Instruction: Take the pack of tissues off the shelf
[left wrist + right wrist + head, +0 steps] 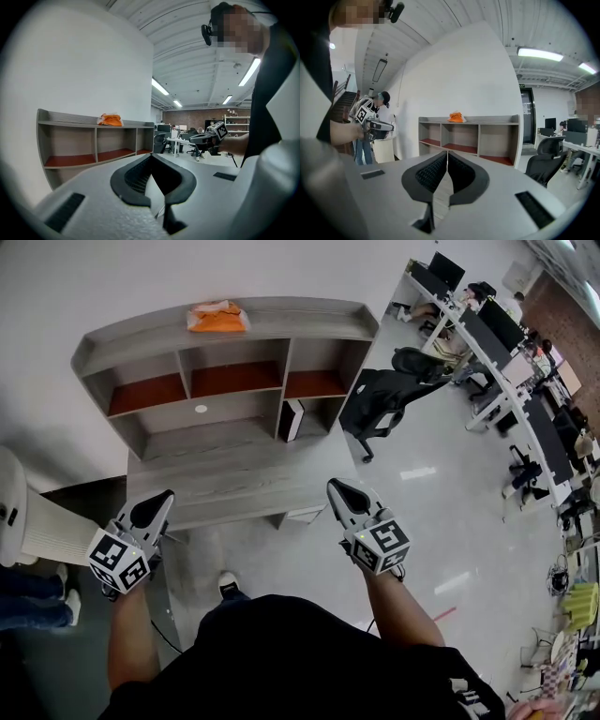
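Fingers (432, 174) shut, empty; left gripper (156, 504) and right gripper (338, 489) seemingly short of shelf (300, 317) edge.

Pretty bright all round, flat indoor office light. It comes from long strip lights (540, 54) on the ceiling, upper right of the frame in both gripper views. In the head view the glossy floor (417, 472) throws back a couple of white glare patches right of centre. Shadows are soft, and the darkest bits sit inside the shelf (225, 381) compartments. Both gripper views are heavy fisheye with a black ring eating the corners. Straight edges bow a lot, and the shelf top curves in the head view too. The white wall (84, 61) looks nearly washed out.
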The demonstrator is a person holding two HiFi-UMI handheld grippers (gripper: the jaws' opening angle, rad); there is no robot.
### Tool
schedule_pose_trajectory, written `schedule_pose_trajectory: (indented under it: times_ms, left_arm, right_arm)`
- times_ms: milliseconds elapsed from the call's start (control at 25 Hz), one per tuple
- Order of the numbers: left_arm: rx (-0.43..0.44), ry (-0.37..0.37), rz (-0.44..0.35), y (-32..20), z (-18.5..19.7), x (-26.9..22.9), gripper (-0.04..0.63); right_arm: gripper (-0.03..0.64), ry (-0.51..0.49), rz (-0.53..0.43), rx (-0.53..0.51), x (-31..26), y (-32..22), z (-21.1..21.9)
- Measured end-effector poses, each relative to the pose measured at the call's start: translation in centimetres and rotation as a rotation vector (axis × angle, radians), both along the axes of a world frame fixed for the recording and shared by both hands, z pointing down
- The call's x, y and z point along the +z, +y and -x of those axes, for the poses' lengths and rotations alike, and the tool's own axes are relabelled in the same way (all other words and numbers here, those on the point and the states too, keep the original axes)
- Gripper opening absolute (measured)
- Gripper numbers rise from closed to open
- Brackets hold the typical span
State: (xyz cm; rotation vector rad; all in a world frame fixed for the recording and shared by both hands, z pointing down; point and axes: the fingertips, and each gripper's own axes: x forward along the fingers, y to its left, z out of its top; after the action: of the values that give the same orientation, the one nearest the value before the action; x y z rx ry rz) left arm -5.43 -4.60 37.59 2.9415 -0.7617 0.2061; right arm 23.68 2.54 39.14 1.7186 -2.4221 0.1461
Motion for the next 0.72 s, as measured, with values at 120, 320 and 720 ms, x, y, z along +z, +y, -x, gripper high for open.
schedule_pose_trajectory:
  times_ms: [120,320,720]
  left_arm:
    - [0.012,0.000,-0.001,-2.3,1.3,0.0,0.017]
    - [0.026,0.012,-0.002,-6.0,3.3,-0.4,0.017]
    - [0.063,0.033,0.014,-12.8,7.2,-0.5,0.017]
  right_arm:
    - [0.015,0.003,-0.004,0.007,-0.6,-2.3,1.3]
    - [0.015,0.014,-0.007,0.025,-1.5,-5.4,3.4]
    - [0.015,0.043,-0.009,0.077,-2.8,-10.8,7.2]
